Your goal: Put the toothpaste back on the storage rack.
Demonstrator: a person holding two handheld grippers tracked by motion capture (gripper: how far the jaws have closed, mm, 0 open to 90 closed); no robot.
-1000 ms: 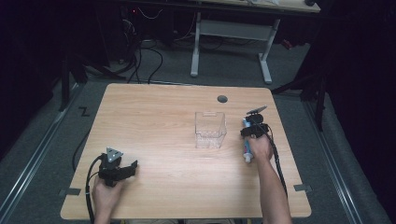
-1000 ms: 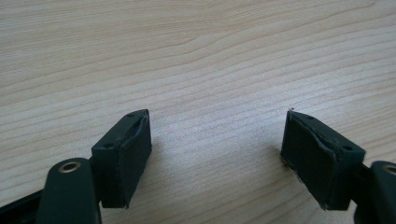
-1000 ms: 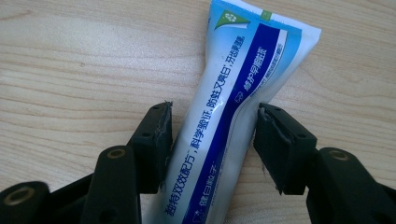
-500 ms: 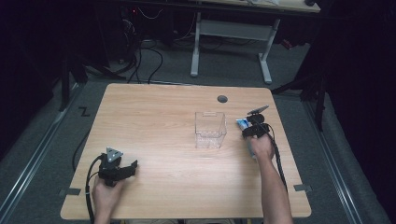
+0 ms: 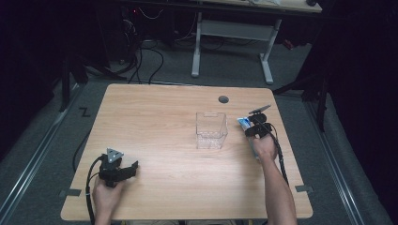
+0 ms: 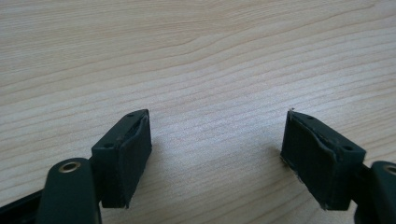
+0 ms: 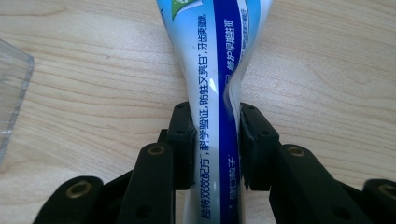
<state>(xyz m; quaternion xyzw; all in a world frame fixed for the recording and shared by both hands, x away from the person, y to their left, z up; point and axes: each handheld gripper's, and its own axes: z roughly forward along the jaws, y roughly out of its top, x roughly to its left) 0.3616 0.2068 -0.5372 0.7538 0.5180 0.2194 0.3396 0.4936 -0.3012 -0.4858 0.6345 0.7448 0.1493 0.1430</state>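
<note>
A white and blue toothpaste tube [image 7: 215, 79] lies on the wooden table [image 5: 164, 122], right of a clear plastic box [image 5: 211, 130]. My right gripper [image 7: 215, 140] has just been closing, and its two black pads now pinch the tube from both sides; in the high view this gripper [image 5: 256, 127] sits over the tube [image 5: 244, 123] at the table's right side. My left gripper [image 5: 123, 172] rests near the front left corner, held by a hand. Its jaws [image 6: 215, 154] stand wide apart over bare wood with nothing between them.
A round cable hole [image 5: 223, 99] lies in the table behind the clear box. A corner of that box [image 7: 11, 88] shows at the left of the right gripper view. A desk frame and cables stand on the dark floor beyond the far edge.
The right gripper has shifted slightly toward the far end of the tube and closed on it. The left hand and gripper have kept still.
</note>
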